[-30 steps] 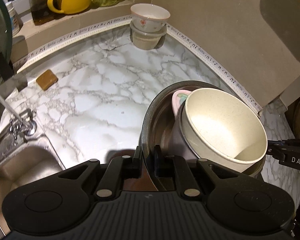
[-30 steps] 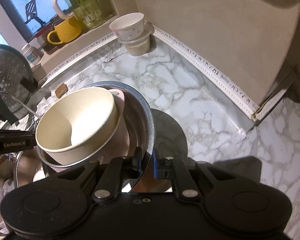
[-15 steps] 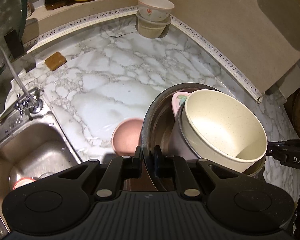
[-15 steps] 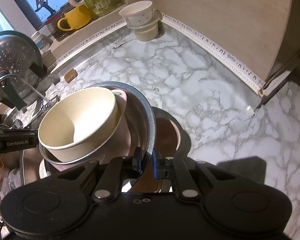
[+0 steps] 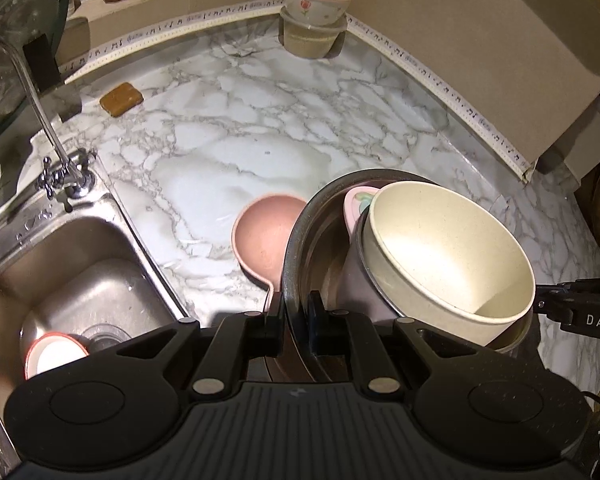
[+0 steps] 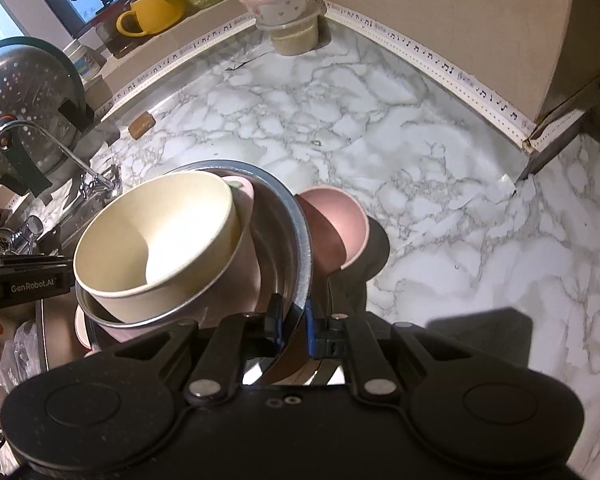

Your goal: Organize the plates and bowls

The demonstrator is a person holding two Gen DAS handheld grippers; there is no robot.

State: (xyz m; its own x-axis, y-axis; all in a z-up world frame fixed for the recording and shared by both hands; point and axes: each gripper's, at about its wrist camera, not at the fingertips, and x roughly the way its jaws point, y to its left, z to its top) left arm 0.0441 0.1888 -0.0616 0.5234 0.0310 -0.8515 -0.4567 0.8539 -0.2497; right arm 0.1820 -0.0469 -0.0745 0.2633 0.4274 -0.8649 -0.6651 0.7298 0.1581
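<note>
Steel basin (image 5: 300,236) carries a cream bowl (image 5: 448,248) nested on a pink dish (image 5: 356,204); it is held above the marble worktop (image 5: 228,152). Left claw (image 5: 294,316) is clamped tight on the basin rim at 6 o'clock in its view; right claw (image 6: 292,316) is likewise clamped on the opposite rim. Pink handled bowl (image 5: 264,236) sits on the worktop just beside the basin, at 9 o'clock. Sink (image 5: 72,280) at 8 o'clock; stacked bowls (image 5: 314,16) at 12 o'clock, in the corner.

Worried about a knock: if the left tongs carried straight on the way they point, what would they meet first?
Probably the pink bowl on the counter, just beyond the steel bowl they grip; depth is unclear.
</note>
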